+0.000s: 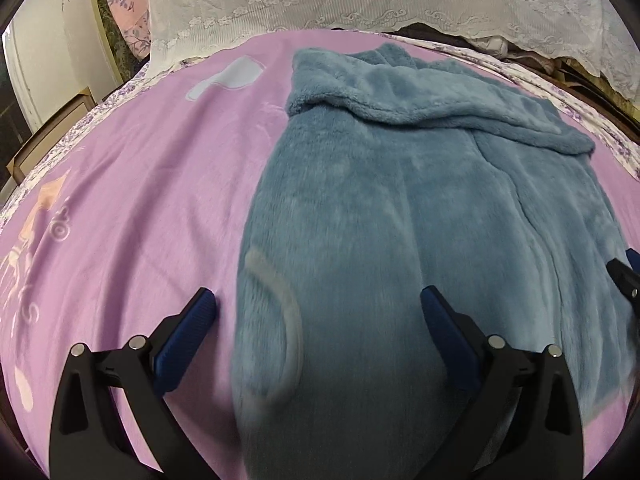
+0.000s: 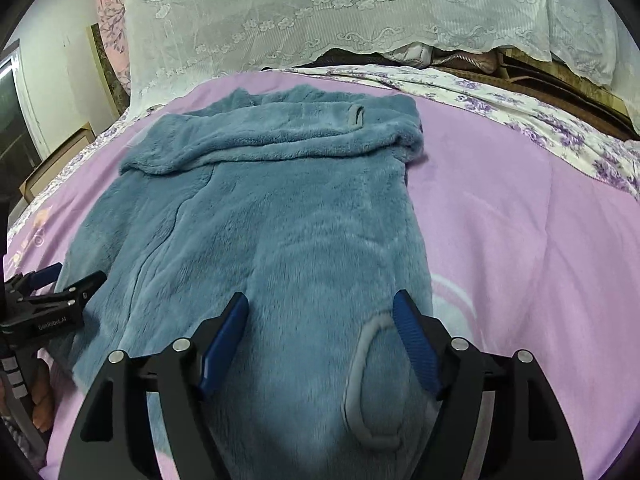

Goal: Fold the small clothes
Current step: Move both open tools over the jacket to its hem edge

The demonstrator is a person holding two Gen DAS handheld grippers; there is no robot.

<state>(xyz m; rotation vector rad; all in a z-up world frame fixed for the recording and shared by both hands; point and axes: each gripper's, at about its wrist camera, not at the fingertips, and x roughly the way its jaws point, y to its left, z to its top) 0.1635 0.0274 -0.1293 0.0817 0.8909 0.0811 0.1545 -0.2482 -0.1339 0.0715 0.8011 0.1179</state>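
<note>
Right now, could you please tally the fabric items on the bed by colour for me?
Blue: 1, the fleece garment
Pink: 1, the blanket beneath it
White with purple flowers: 1, the floral sheet along the blanket's far edge
White: 1, the lace cover at the back
Total: 4

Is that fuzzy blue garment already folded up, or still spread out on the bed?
Mostly spread out. The blue fleece garment lies flat along the pink blanket; only its far end is turned back over itself.
</note>
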